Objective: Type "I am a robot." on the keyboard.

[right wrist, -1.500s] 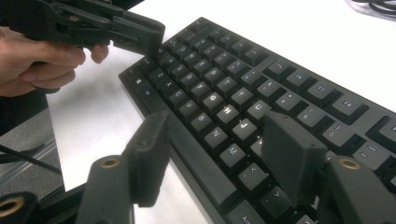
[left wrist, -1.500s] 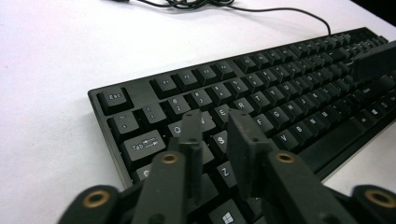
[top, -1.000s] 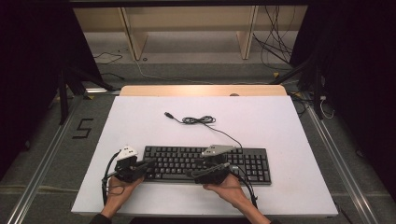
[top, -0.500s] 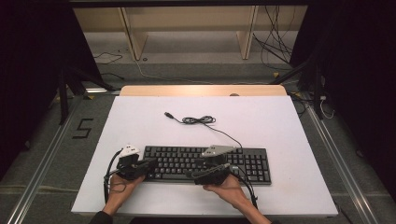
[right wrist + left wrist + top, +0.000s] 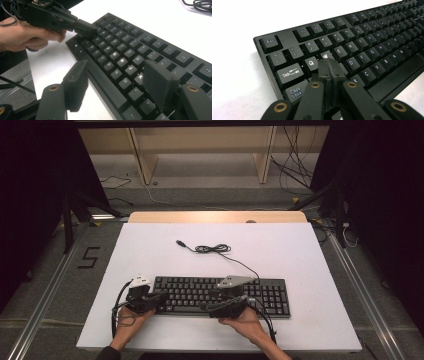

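The black keyboard (image 5: 220, 296) lay long-ways across the near side of the white table (image 5: 280, 250) — the left gripper (image 5: 329, 66), shut and empty, pointed down at W, while the right gripper (image 5: 117, 82) sat open over the middle keys.

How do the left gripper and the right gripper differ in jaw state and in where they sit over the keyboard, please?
The left gripper has its jaws shut together, tip over the letter keys near W; the right gripper has its jaws spread apart, with nothing clamped. The left gripper sits at the left end of the keyboard, the right gripper nearer its middle. The right gripper carries a grey plate on top; the left shows a white part instead. Both are hand-held and hang low over the keys.
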A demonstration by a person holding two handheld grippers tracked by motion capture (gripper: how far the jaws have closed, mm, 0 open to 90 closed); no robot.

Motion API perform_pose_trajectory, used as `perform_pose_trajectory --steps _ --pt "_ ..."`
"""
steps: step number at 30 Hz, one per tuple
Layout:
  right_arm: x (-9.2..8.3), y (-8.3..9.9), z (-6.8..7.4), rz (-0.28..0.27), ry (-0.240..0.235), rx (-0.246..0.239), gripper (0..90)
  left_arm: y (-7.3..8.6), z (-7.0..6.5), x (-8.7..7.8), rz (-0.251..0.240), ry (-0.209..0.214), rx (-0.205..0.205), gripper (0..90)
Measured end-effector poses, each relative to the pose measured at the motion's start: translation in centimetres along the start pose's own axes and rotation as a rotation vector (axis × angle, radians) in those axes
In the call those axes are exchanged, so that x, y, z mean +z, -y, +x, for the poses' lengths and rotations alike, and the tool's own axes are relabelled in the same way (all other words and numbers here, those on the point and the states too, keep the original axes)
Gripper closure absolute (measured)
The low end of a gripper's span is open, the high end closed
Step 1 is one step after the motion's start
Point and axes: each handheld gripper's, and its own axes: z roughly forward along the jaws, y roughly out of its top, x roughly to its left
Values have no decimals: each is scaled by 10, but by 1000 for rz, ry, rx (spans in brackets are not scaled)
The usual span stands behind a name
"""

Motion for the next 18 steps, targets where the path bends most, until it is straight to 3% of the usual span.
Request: perform_pose_trajectory --steps 9,18 --pt "0 -1 -2 -11 8 -1 381 -2 -3 -8 -43 13 0 807" --pt "1 -1 -4 -16 19 1 417 -1 -4 -15 -74 44 -20 550"
